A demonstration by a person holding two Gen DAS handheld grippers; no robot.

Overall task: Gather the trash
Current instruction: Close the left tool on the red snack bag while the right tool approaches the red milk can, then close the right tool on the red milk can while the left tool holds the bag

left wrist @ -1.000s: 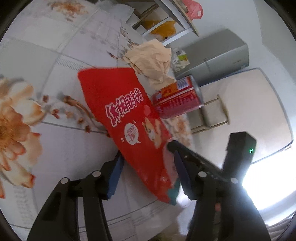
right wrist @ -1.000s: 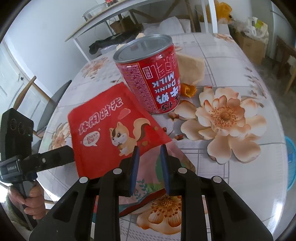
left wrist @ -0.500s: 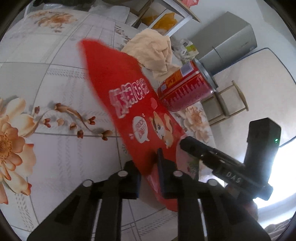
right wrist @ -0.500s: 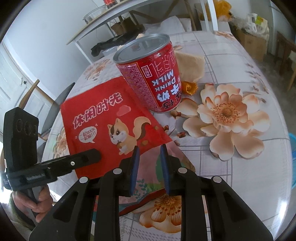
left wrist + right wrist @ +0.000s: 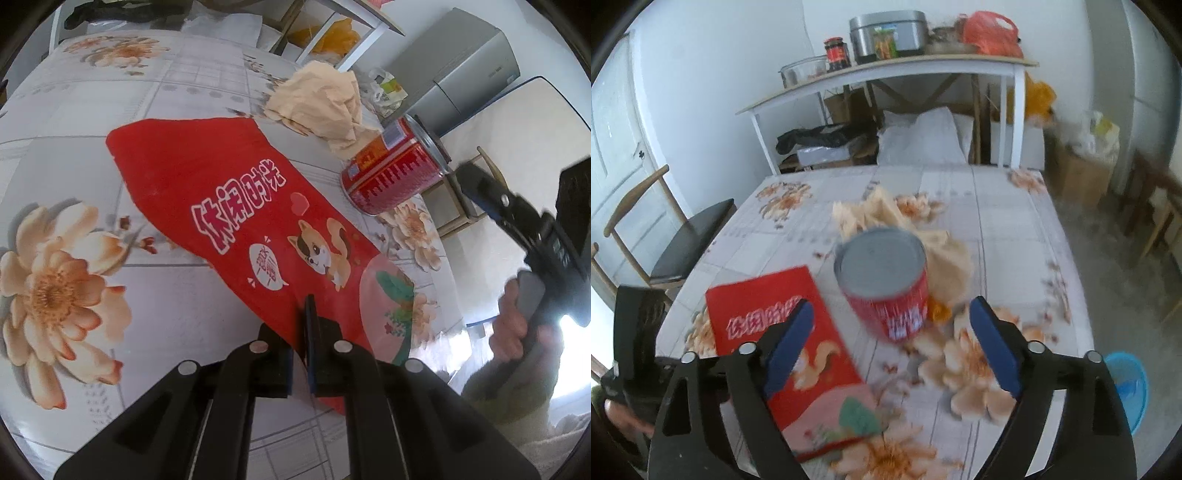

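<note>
Trash first: your red snack bag (image 5: 236, 206) lies flat on the flowered table (image 5: 110, 92), its near edge pinched tight in your left gripper (image 5: 301, 332). Your right gripper (image 5: 890, 350) has just sprung its jaws wide — nothing between the pads. Red can (image 5: 886, 280) stands at the bag's two o'clock, crumpled paper (image 5: 886, 214) just behind it.

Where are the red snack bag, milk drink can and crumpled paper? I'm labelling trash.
red snack bag (image 5: 207, 177): left wrist view, plain red upper panel.
milk drink can (image 5: 886, 295): right wrist view, red side wall.
crumpled paper (image 5: 317, 99): left wrist view, middle folds.
</note>
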